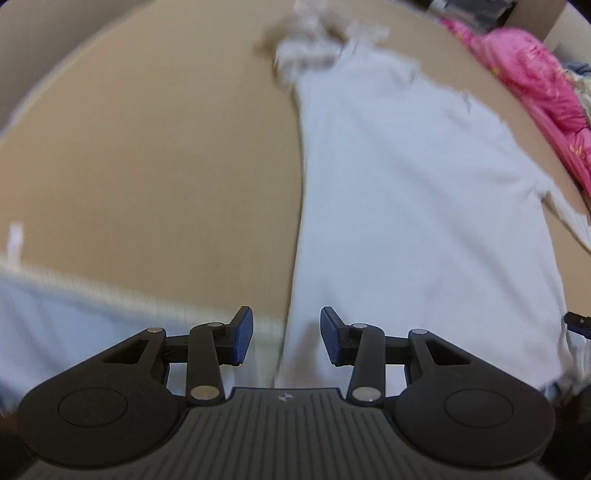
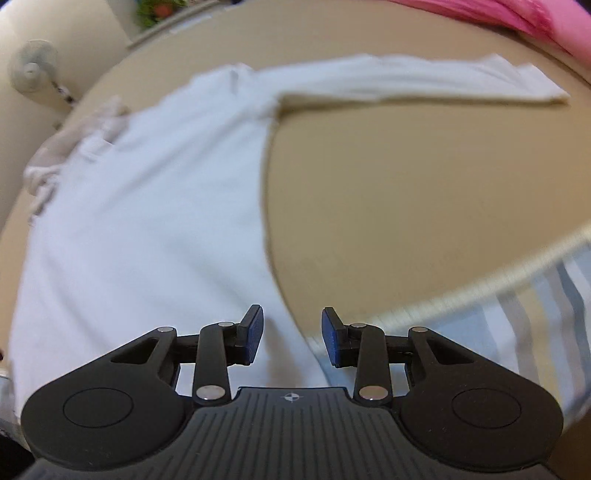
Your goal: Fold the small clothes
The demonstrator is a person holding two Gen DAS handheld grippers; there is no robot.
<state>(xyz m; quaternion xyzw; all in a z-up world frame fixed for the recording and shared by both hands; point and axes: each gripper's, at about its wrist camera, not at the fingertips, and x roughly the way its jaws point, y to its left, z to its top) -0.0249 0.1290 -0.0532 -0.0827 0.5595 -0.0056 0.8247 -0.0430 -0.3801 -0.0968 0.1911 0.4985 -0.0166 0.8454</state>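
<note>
Left gripper (image 1: 286,334): jaws part-open, empty, over the near hem of the white shirt (image 1: 406,184).
Right gripper (image 2: 291,336): jaws part-open, empty, at the hem's other edge.
Advice: pinch both hem corners squarely, lift evenly, fold toward twelve o'clock.
Shirt: spread flat on tan table (image 2: 388,184), sleeve (image 2: 443,85) at one o'clock.

**White garment spread on tan table**

A white long-sleeved cloth garment (image 2: 147,206) lies flat on the tan tabletop (image 2: 388,203), one sleeve stretched rightward. The right gripper (image 2: 291,336), black with blue pads, hangs above its lower edge, jaws apart and empty. Pink fabric (image 2: 517,18) lies beyond.
</note>
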